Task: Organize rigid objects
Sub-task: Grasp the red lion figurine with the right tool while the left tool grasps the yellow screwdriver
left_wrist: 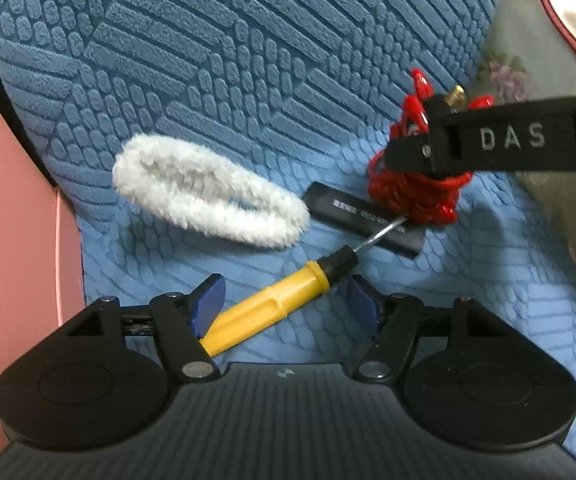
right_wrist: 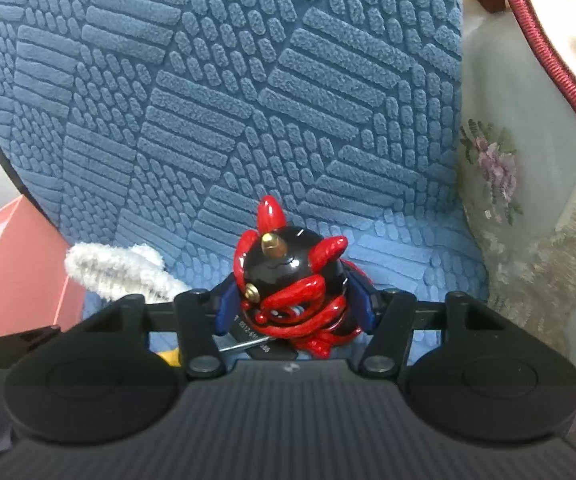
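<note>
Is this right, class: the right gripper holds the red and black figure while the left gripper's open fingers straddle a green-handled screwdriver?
Not quite. The screwdriver handle is yellow, as the left wrist view shows. Otherwise correct: the right gripper holds the red and black figure, and the left gripper is open around the handle.

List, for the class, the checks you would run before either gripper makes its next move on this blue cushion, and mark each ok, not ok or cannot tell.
1. Right gripper has the red-and-black figurine between its pads: ok.
2. Its grip is firm: cannot tell.
3. Left gripper is open around the yellow screwdriver handle: ok.
4. Screwdriver centred between the pads: not ok, it lies against the left pad.
5. Screwdriver tip is free: not ok, the shaft crosses the black bar toward the figurine.
6. Fluffy white clip is out of the way: ok.
</note>
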`<state>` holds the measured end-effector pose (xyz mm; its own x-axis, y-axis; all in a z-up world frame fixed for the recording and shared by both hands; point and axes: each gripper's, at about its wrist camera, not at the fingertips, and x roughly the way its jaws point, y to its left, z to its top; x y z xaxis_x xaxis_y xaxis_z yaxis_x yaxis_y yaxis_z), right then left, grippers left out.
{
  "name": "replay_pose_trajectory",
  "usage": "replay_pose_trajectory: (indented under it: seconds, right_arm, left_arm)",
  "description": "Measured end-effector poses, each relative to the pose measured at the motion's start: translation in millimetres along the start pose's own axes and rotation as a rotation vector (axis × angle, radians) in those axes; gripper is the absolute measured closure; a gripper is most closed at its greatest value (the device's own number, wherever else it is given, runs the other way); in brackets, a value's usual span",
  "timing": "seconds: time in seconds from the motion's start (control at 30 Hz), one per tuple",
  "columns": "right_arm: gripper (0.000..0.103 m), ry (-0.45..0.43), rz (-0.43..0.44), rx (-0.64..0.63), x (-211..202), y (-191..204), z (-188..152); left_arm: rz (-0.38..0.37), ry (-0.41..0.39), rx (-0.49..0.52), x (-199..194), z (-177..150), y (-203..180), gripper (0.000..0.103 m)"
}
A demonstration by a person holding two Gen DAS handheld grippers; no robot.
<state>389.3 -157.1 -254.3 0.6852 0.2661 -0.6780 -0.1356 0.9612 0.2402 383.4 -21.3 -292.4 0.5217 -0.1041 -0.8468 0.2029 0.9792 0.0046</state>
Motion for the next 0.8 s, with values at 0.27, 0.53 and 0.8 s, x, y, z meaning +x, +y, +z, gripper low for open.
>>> replay_pose_trajectory:
  seconds: [0.27, 0.53, 0.8]
  right_arm:
    - [0.044, -0.02, -0.041, 0.013, -11, -9, 7]
    - [0.044, -0.008, -0.062, 0.0, -21, -11, 0]
    - [0.044, 0.015, -0.057, -0.029, -48, -2, -24]
  left_arm:
    - [-0.02, -0.004, 0.034, -14, -16, -4, 0.056]
    - [-0.066, -0.036, -0.033, -33, -32, -5, 0.08]
    - [-0.079, -0.053, -0.151, -52, -48, -4, 0.081]
